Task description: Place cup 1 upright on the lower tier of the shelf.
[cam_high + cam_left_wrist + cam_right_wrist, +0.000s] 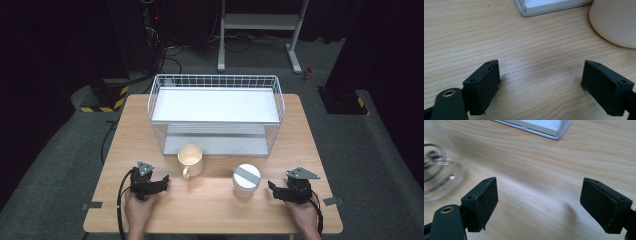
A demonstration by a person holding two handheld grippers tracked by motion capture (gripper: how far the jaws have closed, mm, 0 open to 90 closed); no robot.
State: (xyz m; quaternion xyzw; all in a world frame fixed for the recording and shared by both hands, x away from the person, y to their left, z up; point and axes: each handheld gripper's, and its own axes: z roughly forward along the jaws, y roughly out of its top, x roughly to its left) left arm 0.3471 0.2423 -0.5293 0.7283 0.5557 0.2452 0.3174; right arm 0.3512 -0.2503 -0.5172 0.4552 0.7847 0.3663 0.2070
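Observation:
A cream mug (190, 160) stands upright on the wooden table (215, 200), handle toward me, just in front of the wire rack (216, 112). To its right sits a clear jar with a white lid (246, 180). My left gripper (161, 181) rests on the table left of the mug, open, nothing between its jaws; the mug's side (615, 22) shows at the upper right of its view. My right gripper (275, 189) lies right of the jar, open and empty. The jar's glass base (441, 177) appears blurred at the left in the right gripper view.
The white two-shelf wire rack takes up the table's far half; its lower shelf corner (544, 7) (541, 128) shows in both gripper views. Bare wood lies along the front edge between the hands. A metal stand (260, 30) is on the floor behind the table.

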